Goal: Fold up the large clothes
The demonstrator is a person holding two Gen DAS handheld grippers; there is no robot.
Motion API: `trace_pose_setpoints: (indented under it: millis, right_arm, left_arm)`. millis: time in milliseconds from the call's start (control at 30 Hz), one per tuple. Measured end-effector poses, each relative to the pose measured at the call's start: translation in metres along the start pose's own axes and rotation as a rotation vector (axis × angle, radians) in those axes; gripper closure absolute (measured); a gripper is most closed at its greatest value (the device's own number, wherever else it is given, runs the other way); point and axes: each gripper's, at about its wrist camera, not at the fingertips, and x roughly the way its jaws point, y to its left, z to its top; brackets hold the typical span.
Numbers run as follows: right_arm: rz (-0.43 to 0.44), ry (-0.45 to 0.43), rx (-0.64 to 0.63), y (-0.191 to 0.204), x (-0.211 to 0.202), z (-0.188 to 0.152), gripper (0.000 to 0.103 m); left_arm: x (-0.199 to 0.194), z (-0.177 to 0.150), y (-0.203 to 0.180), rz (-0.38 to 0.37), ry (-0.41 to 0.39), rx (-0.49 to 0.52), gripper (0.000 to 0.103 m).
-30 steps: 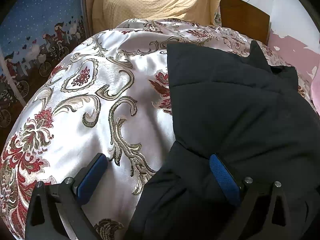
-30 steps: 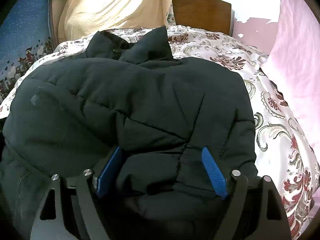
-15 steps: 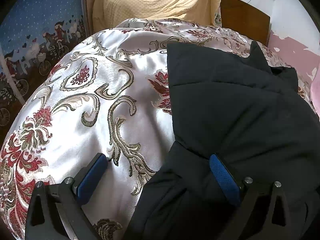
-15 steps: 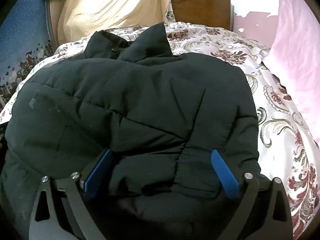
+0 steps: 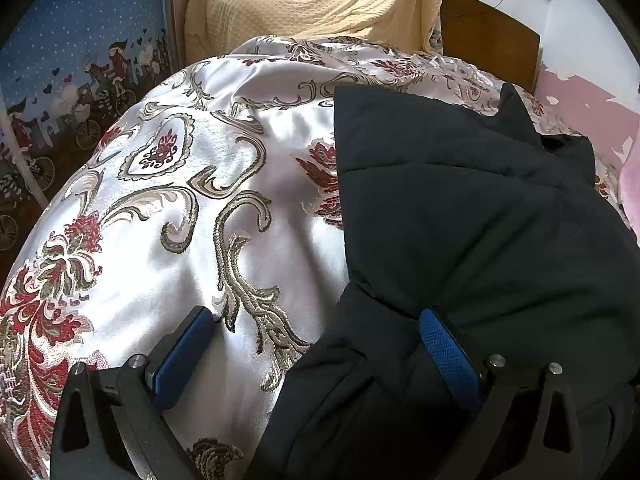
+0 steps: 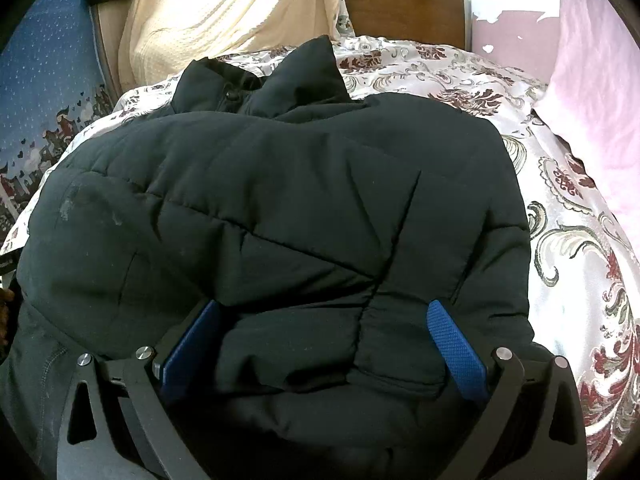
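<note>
A black padded jacket (image 6: 280, 200) lies folded on the floral satin bedspread (image 5: 180, 220), with its collar (image 6: 280, 76) toward the headboard. My right gripper (image 6: 323, 308) hovers over the jacket's near part. Its jaws are opening, and a thick fold of the jacket lies between the blue pads without being pressed. My left gripper (image 5: 316, 316) is open wide at the jacket's (image 5: 460, 220) left edge. One of its fingers is over the bedspread and the other is over the black fabric.
A cream knitted cloth (image 5: 312, 0) hangs over the wooden headboard (image 6: 400, 4). A pink pillow (image 6: 600, 80) lies along the right side of the bed. A blue patterned curtain (image 5: 80, 40) hangs at the left. Bare bedspread (image 6: 572, 280) shows right of the jacket.
The right gripper's jaws have spread wider and let go of the jacket fold, which stays lying between them. The left gripper has not moved.
</note>
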Motion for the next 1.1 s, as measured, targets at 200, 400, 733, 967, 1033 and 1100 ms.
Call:
trace_pose_setpoints:
  millis: [200,400,733,967,1033,1100]
  right_arm:
    - [-0.007,-0.005,0.0,0.001,0.0,0.0,0.001]
    - [-0.009,0.007,0.001,0.001,-0.001,0.001,0.001]
    - [0.066,0.023,-0.013,-0.005,-0.052,0.031,0.001]
    - [0.164,0.027,-0.034,0.001,-0.056,0.118,0.001]
    - [0.175,0.037,-0.006,0.003,-0.035,0.144,0.001]
    - [0.197,0.029,0.035,0.006,-0.012,0.168,0.001]
  left_arm:
    - [0.002,0.0,0.001,-0.009,0.001,-0.007,0.0]
    - [0.005,0.0,0.006,-0.043,0.01,-0.036,0.0]
    - [-0.061,0.056,0.012,-0.039,-0.033,-0.013,0.0]
    - [-0.074,0.141,-0.07,-0.206,-0.054,0.174,0.0]
    - [-0.057,0.156,-0.097,-0.221,-0.049,0.228,0.0]
    - [-0.04,0.167,-0.125,-0.239,-0.055,0.279,0.0]
